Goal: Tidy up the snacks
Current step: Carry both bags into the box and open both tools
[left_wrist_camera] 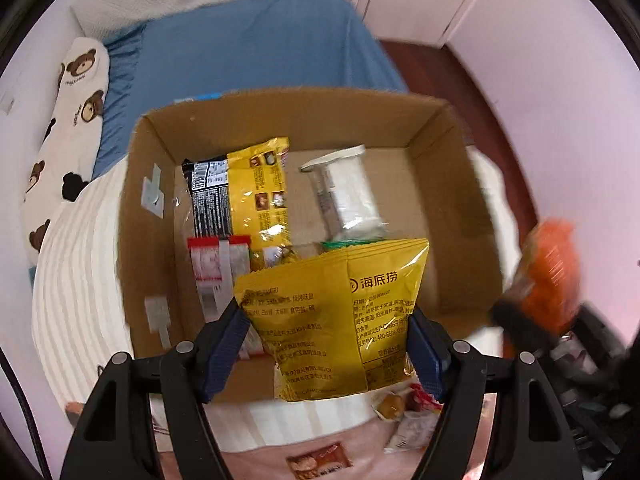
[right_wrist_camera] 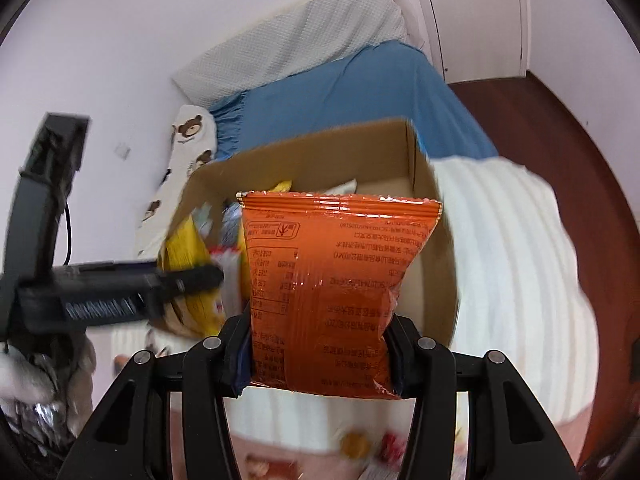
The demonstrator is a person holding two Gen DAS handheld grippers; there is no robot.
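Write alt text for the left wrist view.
The left gripper pinches a yellow snack bag over an open cardboard box already holding several snack packets. The box sits on a striped white blanket.

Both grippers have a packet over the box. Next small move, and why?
Probably lower the left gripper a little and release its yellow packet into the cardboard box. It already hangs over the near end, where the floor looks bare, while the right gripper holds the orange packet off to one side.
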